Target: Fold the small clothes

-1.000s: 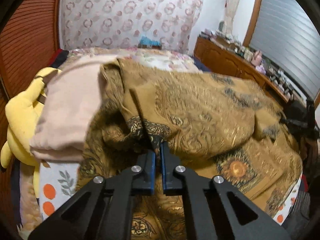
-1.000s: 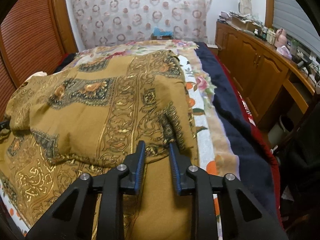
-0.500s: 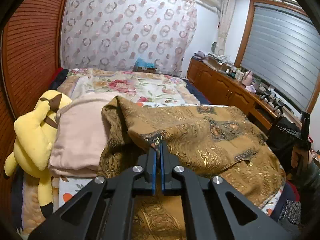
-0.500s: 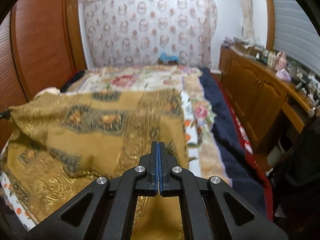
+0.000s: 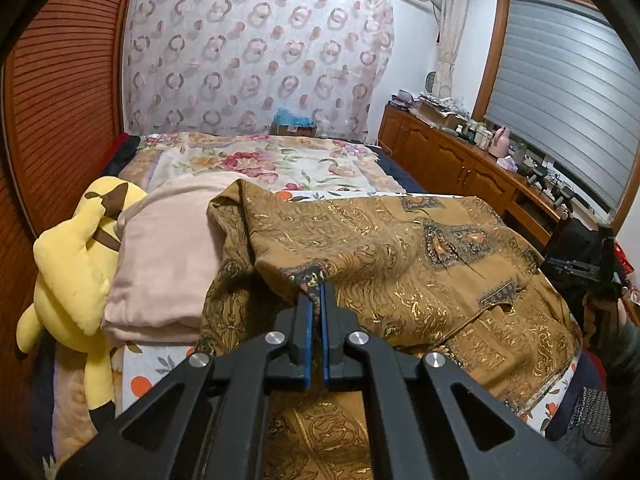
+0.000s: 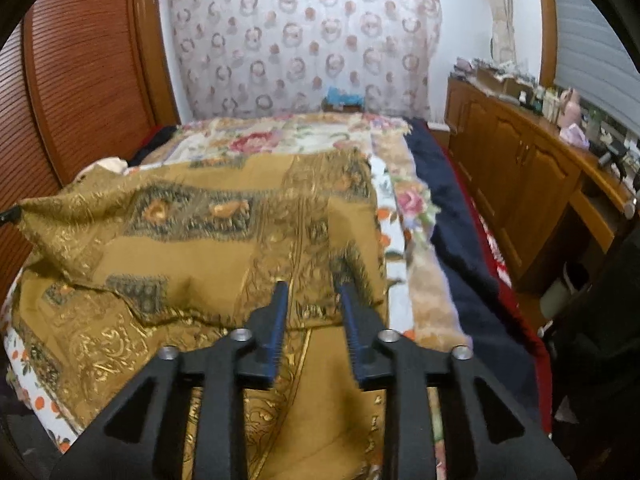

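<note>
While the left gripper (image 5: 316,292) stays pinched on a corner of the brown patterned cloth (image 5: 400,256), lifting it, the right gripper (image 6: 312,300) has just been opening, empty; its corner lies dropped at twelve o'clock on the bed (image 6: 400,184), so that side's fold looks placed.

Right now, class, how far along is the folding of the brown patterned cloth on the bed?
Done: one flap of the brown patterned cloth is folded over. In hand: the left gripper is shut on its corner; the right gripper has just been opening, nothing between its jaws. Left: laying that corner down and further folds.
</note>
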